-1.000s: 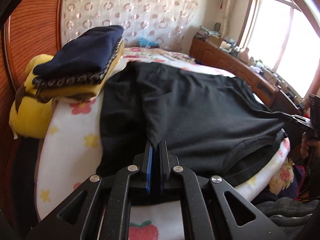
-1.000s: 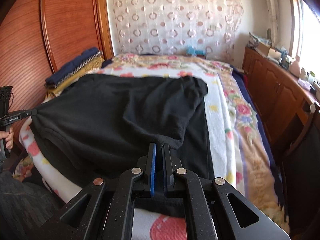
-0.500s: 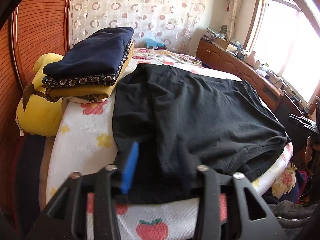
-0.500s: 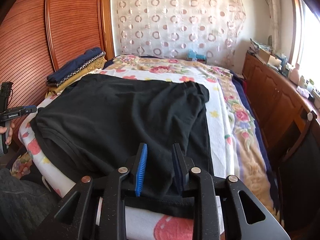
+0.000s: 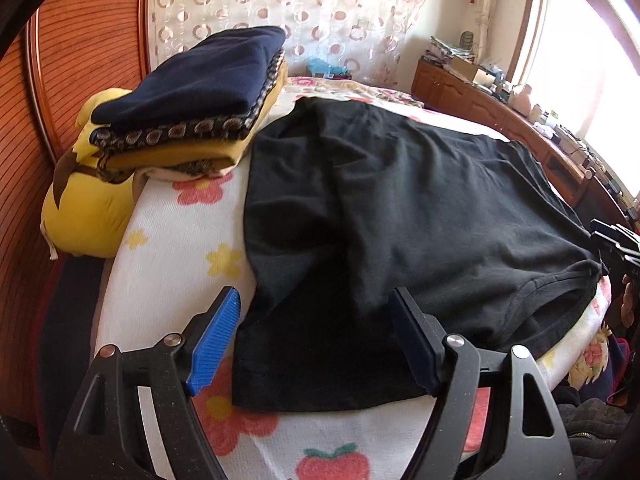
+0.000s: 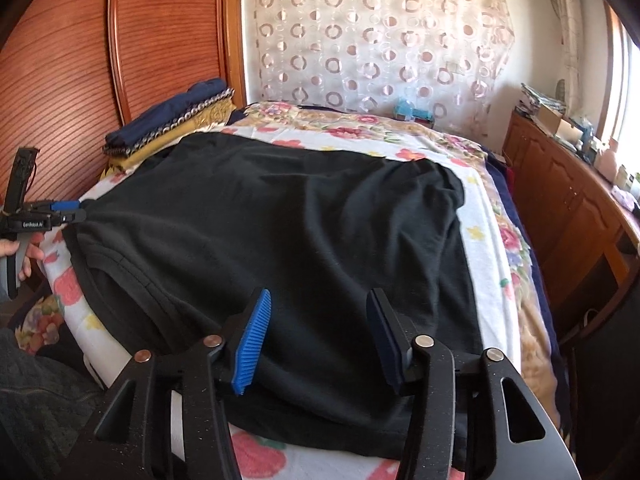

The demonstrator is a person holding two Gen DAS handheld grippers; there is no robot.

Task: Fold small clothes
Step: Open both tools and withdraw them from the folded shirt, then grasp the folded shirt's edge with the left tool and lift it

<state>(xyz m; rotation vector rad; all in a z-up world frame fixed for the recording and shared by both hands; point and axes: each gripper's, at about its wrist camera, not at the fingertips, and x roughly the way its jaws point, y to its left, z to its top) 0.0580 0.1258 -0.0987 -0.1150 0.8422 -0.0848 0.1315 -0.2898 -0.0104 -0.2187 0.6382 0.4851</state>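
Observation:
A black T-shirt (image 5: 400,208) lies spread on the bed, its neckline toward the near edge; it also shows in the right wrist view (image 6: 288,232). Both sleeves are folded in over the body. My left gripper (image 5: 316,320) is open and empty, its jaws wide apart just above the shirt's left shoulder. My right gripper (image 6: 318,320) is open and empty above the shirt's right shoulder. Each gripper shows small in the other's view: the right gripper (image 5: 612,240) and the left gripper (image 6: 60,214) at the shirt's shoulder corners.
A stack of folded clothes (image 5: 196,104) sits on the bed's left side beside a yellow plush toy (image 5: 86,204). The flowered blanket (image 5: 172,248) covers the bed. A wooden headboard (image 6: 120,60) stands on the left, a wooden cabinet (image 6: 572,200) on the right.
Both grippers were shut on the shirt's shoulders a second ago. They have opened wide and let go, and the shirt now lies flat on the bed.

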